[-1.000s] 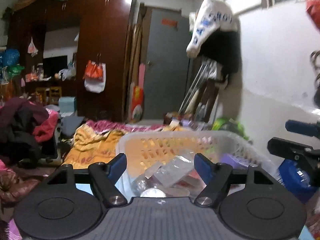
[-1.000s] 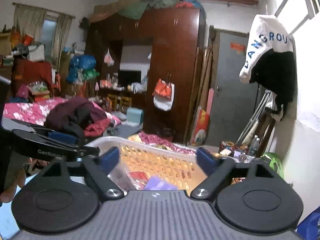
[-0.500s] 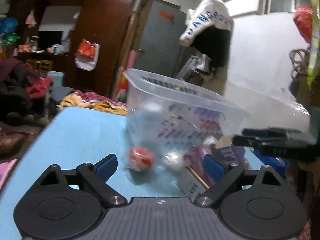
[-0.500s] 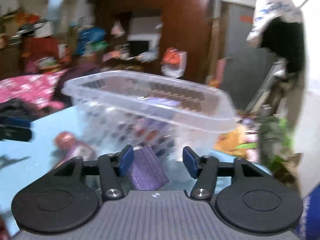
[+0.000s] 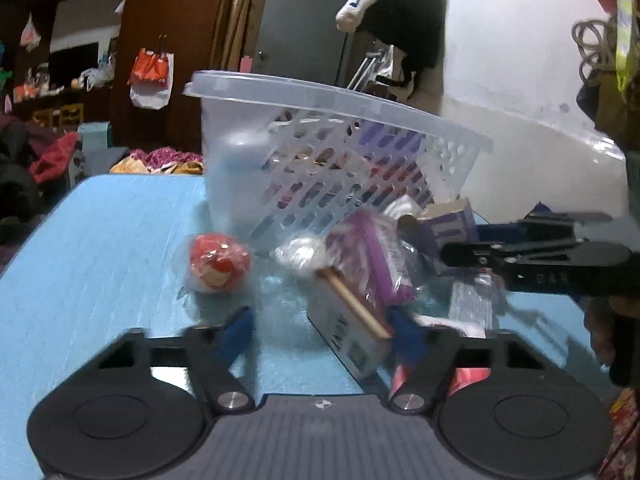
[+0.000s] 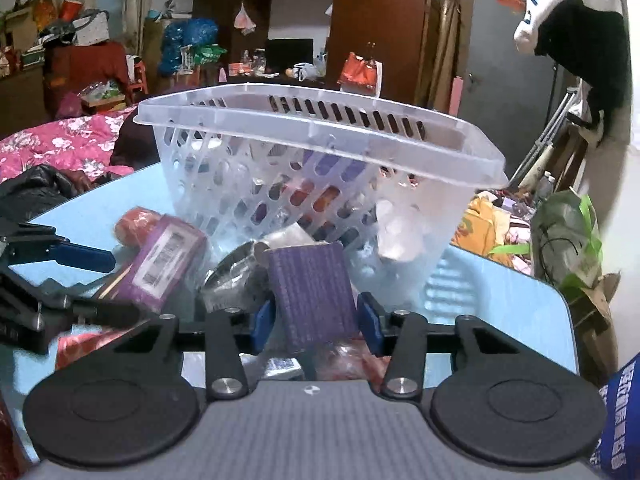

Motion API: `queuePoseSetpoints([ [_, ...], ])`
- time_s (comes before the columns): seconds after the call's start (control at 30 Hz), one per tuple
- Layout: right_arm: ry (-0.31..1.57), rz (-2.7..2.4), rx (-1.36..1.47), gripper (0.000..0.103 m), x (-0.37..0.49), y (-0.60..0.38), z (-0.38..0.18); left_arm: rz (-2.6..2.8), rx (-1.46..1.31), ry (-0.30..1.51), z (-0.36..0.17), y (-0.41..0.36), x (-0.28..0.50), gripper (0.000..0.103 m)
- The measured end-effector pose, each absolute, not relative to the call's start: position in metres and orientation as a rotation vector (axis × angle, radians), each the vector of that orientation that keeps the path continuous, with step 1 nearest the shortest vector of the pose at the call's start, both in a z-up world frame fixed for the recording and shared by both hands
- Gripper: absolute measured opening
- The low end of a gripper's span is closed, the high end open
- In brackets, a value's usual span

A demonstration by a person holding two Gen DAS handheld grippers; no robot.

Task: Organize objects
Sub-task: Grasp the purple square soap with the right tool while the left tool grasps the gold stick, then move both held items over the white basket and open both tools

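Right wrist view only: right gripper point(image 6: 316, 322) is closing on a purple ribbed pack point(image 6: 312, 294) between its blue pads, contact not discernible. Left wrist view only: left gripper point(image 5: 320, 330) is closing around a grey box point(image 5: 352, 332), a red ball point(image 5: 220, 260) ahead. Clear basket point(image 6: 320, 128) is seen tilted on the blue table point(image 5: 100, 248); a dark wardrobe point(image 6: 384, 28) is behind.

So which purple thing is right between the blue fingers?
The ribbed purple pack, standing between the closing right hand-held gripper fingers. The other purple pack lies farther left, with a white barcode label, beside the clear basket.
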State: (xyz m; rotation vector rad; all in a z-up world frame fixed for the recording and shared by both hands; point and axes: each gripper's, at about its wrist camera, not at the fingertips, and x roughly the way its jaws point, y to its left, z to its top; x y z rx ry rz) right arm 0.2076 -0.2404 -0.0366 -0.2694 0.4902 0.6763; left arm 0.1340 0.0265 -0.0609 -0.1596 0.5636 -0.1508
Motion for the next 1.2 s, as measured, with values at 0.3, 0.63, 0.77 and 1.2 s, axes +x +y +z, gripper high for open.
queuePoseSetpoints([
  [0.3,0.342,0.695,-0.128,0.047,0.166,-0.263,-0.011,-0.138,-0.081,0.503,-0.060,0.033,0.112,0.019],
  [0.63,0.250,0.717,-0.055,0.047,0.143,-0.262,-0.002,-0.161,-0.101,0.373,-0.051,0.048,0.094,0.019],
  [0.77,0.182,0.698,-0.025,0.047,0.142,-0.265,0.016,-0.203,-0.138,0.246,-0.019,0.052,0.074,0.019],
  [1.2,0.224,0.488,-0.136,0.069,0.261,-0.206,0.062,-0.080,-0.092,0.337,0.076,0.035,0.227,0.065],
])
